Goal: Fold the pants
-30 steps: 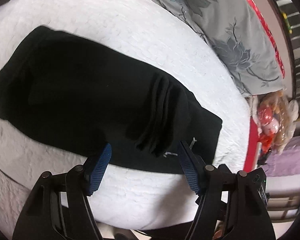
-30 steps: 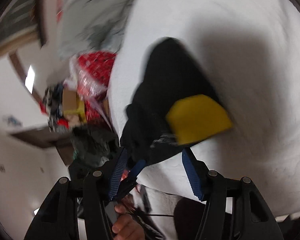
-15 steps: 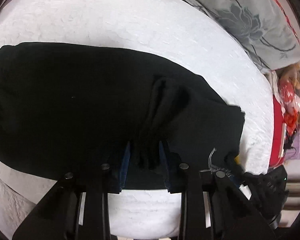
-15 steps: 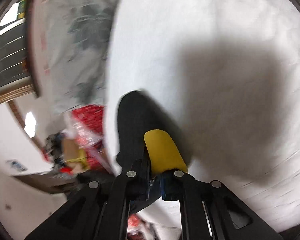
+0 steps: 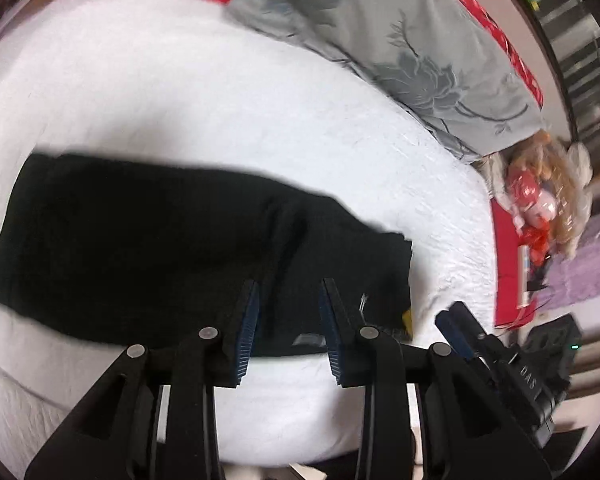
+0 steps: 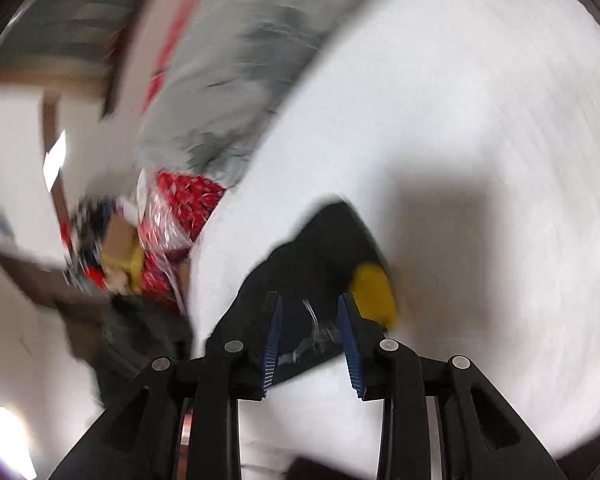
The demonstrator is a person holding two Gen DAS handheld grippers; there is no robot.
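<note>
Left view, pants (image 5: 172, 248): black, spread flat across the white bed (image 5: 260, 112), long axis running left to right; a bunched ridge sits near the right end.
Left view, left gripper (image 5: 288, 320): fingers apart, hovering over the near edge of the pants beside the ridge, holding nothing.
Left view, right gripper (image 5: 456, 332): seen at the pants' right corner by a yellow tag (image 5: 408, 318); blurred, so its state is unclear here.
Left view, surroundings: grey pillow (image 5: 400, 48) at the bed's far side.
Right view, pants (image 6: 316, 264): one dark corner reaches the bed (image 6: 460, 100) edge, yellow tag (image 6: 374, 292) at its side.
Right view, right gripper (image 6: 308, 332): fingers apart, straddling the cloth corner but not pinching it; frame heavily blurred.
Handling: likely soft, limp and light; it should sag and slip if held at one point.
Grip: probably pinch both near-edge corners through all layers, avoiding the bunched ridge.
</note>
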